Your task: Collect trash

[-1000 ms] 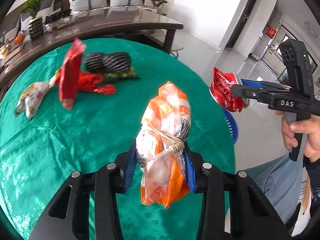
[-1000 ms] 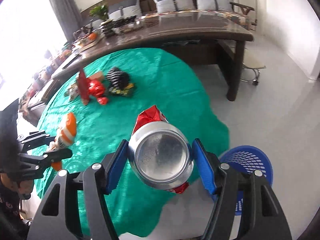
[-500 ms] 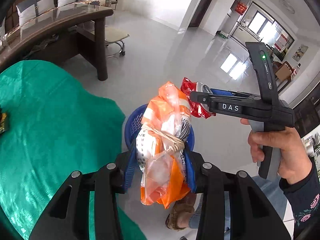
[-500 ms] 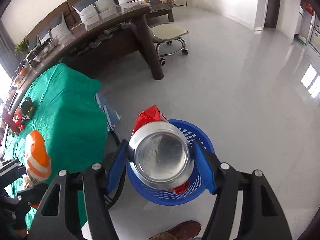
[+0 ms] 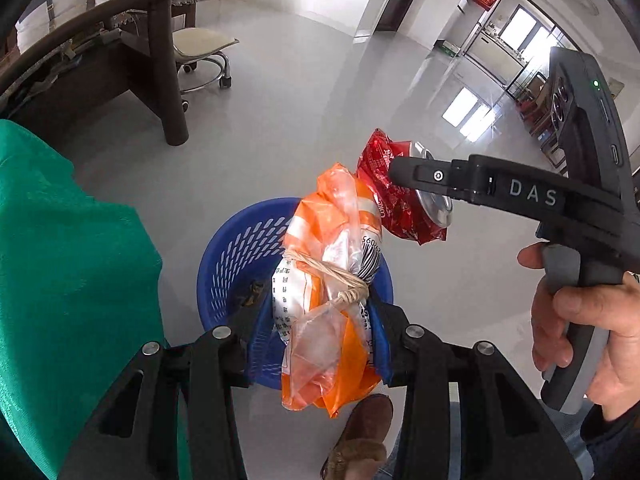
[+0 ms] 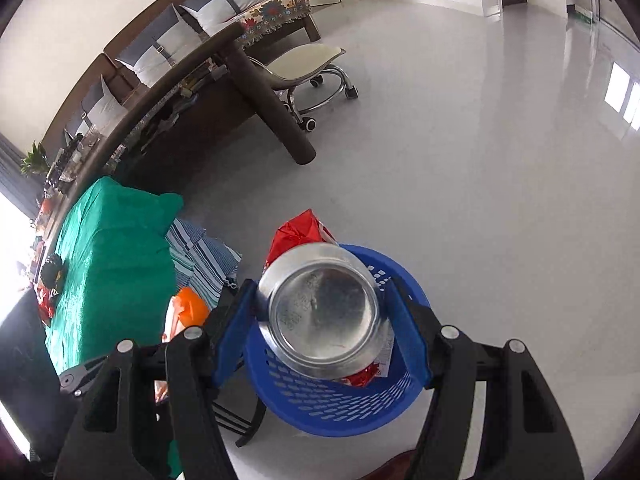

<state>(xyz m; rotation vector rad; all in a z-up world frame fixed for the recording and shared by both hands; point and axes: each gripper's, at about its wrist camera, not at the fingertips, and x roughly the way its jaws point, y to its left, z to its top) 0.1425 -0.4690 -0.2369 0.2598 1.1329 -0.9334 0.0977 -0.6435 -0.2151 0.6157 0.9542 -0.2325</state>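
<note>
My left gripper is shut on an orange and clear plastic bag tied with string, held upright over the blue slotted basket on the floor. My right gripper is shut on a crushed red can, its silver base facing the camera, above the same basket. In the left wrist view the can hangs just right of the bag's top, between the right gripper's fingers. The bag shows at the left of the right wrist view.
The green-clothed table hangs close on the basket's left, with more litter on it. A dark wooden desk and a wheeled stool stand farther back. A brown shoe is beside the basket. Grey floor lies beyond.
Both grippers swung away from the green table and came down over the blue basket on the floor. The right gripper rolled. The bag and the can stayed gripped.
</note>
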